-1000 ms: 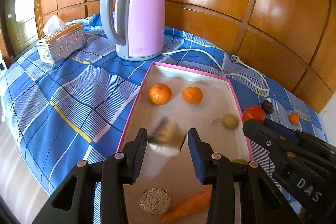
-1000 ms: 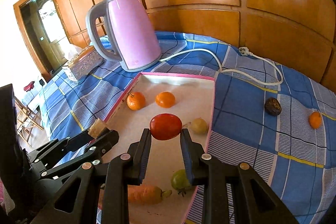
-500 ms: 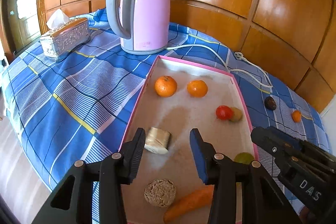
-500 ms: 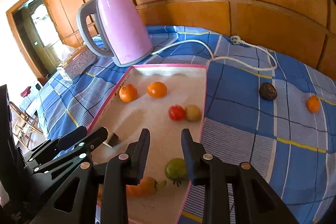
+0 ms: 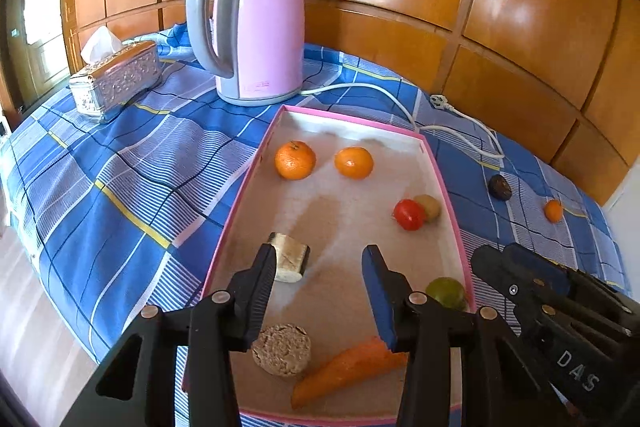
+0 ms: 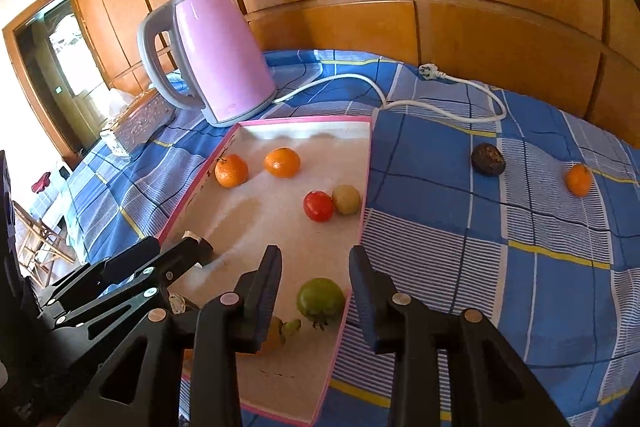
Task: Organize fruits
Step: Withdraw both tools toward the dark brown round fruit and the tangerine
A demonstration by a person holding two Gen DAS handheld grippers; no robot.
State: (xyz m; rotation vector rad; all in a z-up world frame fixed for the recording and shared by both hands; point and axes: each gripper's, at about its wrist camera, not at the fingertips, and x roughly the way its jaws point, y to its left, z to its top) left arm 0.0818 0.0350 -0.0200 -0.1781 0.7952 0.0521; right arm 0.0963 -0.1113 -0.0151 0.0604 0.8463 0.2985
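Note:
A pink-rimmed tray (image 5: pixel 352 121) (image 6: pixel 304 121) holds two oranges (image 5: pixel 295 159) (image 5: pixel 353 163), a red tomato (image 5: pixel 409 214) (image 6: pixel 318 205) touching a yellowish fruit (image 6: pixel 346 199), a green tomato (image 6: pixel 320 297), a carrot (image 5: pixel 348 367), a brown disc (image 5: pixel 282 349) and a pale cylinder (image 5: pixel 290 257). My left gripper (image 5: pixel 320 259) hangs open over the tray's near half, the cylinder just beyond its left finger. My right gripper (image 6: pixel 316 259) is above the green tomato, jaws opening, nothing between them. A dark fruit (image 6: pixel 487 159) and a small orange (image 6: pixel 579 179) lie on the cloth to the right.
A pink kettle (image 5: pixel 260 23) stands behind the tray, and its white cord (image 6: pixel 400 103) runs right across the blue checked cloth. A silver tissue box (image 5: pixel 116 79) sits at the far left. Wood panelling closes the back. The cloth drops off at the left edge.
The red tomato left my right gripper and now rests in the tray by the yellowish fruit. The pale cylinder dropped from between the left fingers. Both grippers drew back; the right jaws widened.

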